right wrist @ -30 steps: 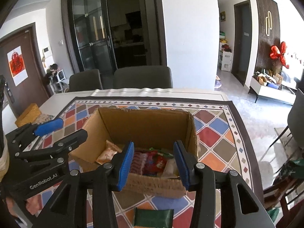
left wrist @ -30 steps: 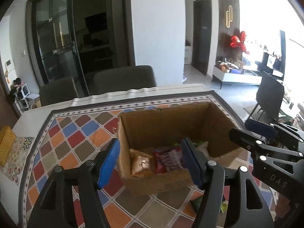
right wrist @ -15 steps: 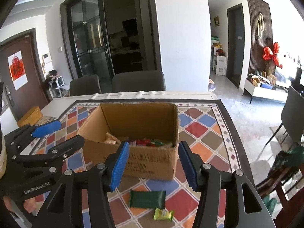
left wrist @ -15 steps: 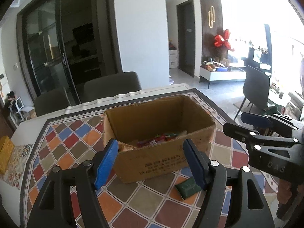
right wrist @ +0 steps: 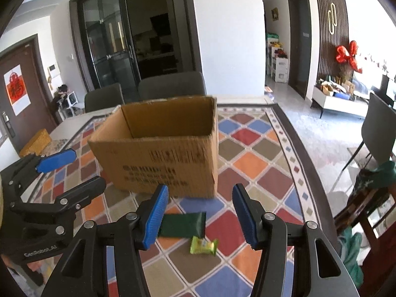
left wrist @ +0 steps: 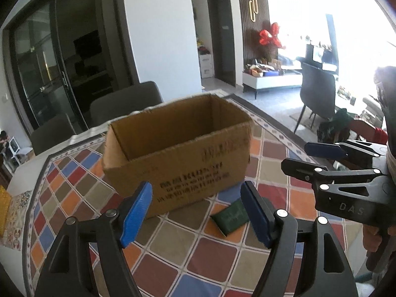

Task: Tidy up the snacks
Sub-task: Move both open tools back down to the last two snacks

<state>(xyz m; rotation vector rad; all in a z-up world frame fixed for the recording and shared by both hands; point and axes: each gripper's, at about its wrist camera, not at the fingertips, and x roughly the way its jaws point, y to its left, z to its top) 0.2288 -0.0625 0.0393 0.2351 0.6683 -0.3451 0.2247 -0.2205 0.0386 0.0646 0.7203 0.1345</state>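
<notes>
Looking from the left wrist, the left gripper [left wrist: 195, 210], spread and empty, has backed off; the cardboard box [left wrist: 178, 153] at 12 o'clock now hides its snacks, dark green packet [left wrist: 231, 219] at 1. From the right wrist, the right gripper [right wrist: 198, 214], jaws just widened and empty, frames that packet [right wrist: 183, 225] and a lime candy [right wrist: 203, 245] newly visible at 6.

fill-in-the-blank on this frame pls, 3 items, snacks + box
1. The dark green packet lies on the ____ tablecloth, outside the cardboard box.
2. The small wrapped snack beside it is light ____.
3. The right gripper holds ____.

Missing words: checkered; green; nothing
</notes>
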